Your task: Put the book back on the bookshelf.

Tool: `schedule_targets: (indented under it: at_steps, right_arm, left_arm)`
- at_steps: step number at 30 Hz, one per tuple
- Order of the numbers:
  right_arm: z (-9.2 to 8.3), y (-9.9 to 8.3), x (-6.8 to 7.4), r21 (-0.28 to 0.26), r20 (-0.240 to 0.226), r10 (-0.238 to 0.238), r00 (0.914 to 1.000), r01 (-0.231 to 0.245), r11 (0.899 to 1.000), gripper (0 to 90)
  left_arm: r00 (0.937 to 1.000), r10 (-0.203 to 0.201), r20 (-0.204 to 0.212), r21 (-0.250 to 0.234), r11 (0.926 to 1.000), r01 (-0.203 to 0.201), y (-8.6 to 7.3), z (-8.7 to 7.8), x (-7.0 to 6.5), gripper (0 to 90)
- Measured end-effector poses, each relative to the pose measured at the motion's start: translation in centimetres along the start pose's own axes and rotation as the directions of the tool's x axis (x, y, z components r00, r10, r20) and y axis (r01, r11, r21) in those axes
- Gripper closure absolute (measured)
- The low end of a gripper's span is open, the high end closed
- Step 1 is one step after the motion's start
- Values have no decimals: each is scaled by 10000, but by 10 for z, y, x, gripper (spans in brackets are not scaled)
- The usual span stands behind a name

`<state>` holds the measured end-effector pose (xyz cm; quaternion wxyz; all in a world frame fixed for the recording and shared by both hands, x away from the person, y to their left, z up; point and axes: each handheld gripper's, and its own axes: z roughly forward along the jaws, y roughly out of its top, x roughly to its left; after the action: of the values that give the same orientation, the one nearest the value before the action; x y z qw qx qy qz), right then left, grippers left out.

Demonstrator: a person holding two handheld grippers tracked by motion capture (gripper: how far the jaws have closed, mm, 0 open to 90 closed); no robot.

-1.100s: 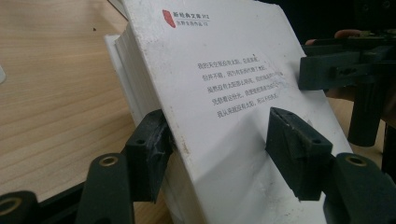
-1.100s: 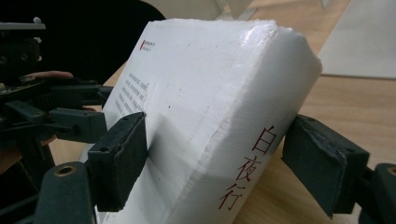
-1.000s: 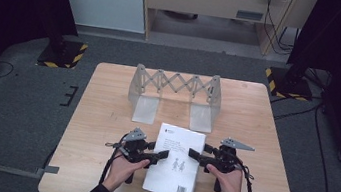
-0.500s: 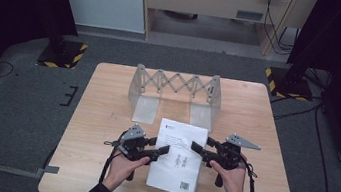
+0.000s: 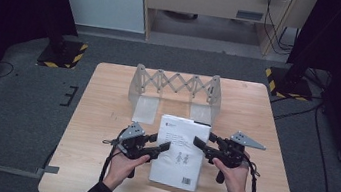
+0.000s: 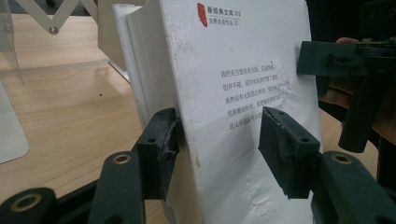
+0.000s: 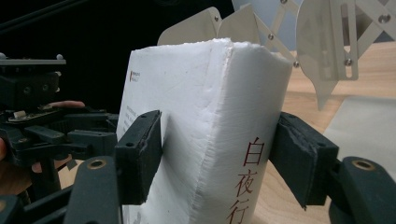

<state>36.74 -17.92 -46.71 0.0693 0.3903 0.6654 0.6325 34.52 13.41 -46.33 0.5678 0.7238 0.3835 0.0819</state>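
Note:
A thick white book [image 5: 178, 152] with a red-lettered spine is held between my two grippers over the front of the wooden table [image 5: 105, 112]. My left gripper [image 5: 161, 144] grips its left edge; in the left gripper view the pads [image 6: 161, 140] press the page block and the cover of the book [image 6: 243, 70]. My right gripper [image 5: 200, 144] holds the right edge. Its jaws have just been closing with the book [image 7: 187, 93] between them, and both pads [image 7: 140, 149] now touch it, one on the cover and one by the spine.
A grey folding scissor-type book rack [image 5: 176, 84] with two end plates stands behind the book, its plates close to the book's far edge. Bare table lies to the left and right. Dark floor and black stands surround the table.
The right gripper's jaws narrowed onto the book and that hand rose a little. The book shifted slightly toward the rack. The left gripper stayed where it was.

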Motion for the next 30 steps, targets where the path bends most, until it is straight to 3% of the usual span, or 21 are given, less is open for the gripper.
schedule_targets:
  at_steps: [17, 20, 23, 25, 26, 28, 30]
  right_arm:
    - [-3, 14, 8, -589, -217, -477, 9986, 463, 9972, 395]
    - [-4, 17, 10, -577, -241, -717, 9971, 702, 9959, 397]
    - [-4, 19, 12, -541, -339, -894, 9954, 875, 9947, 398]
    - [-5, 18, 13, -570, -369, -886, 9954, 864, 9946, 398]
    - [-5, 17, 12, -587, -407, -891, 9952, 867, 9945, 396]
    - [-9, 16, 11, -621, -540, -936, 9941, 902, 9940, 403]
    - [-11, 15, 12, -585, -548, -966, 9938, 934, 9939, 411]
  left_arm:
    - [9995, 306, -62, -446, 9985, -308, 12, -4, -4, 463]
    - [9975, 674, -197, -759, 9947, -687, 20, -7, -7, 464]
    - [9943, 1019, -303, -543, 9932, -1034, 24, -9, -12, 463]
    - [9987, 502, 109, -829, 9953, -491, 23, -10, -10, 470]
    - [9985, 454, 301, -943, 9946, -424, 21, -9, -10, 481]
    - [9981, 620, 30, -1084, 9922, -613, 18, -8, -14, 484]
    - [9988, 482, 79, -1110, 9927, -470, 18, -7, -13, 477]
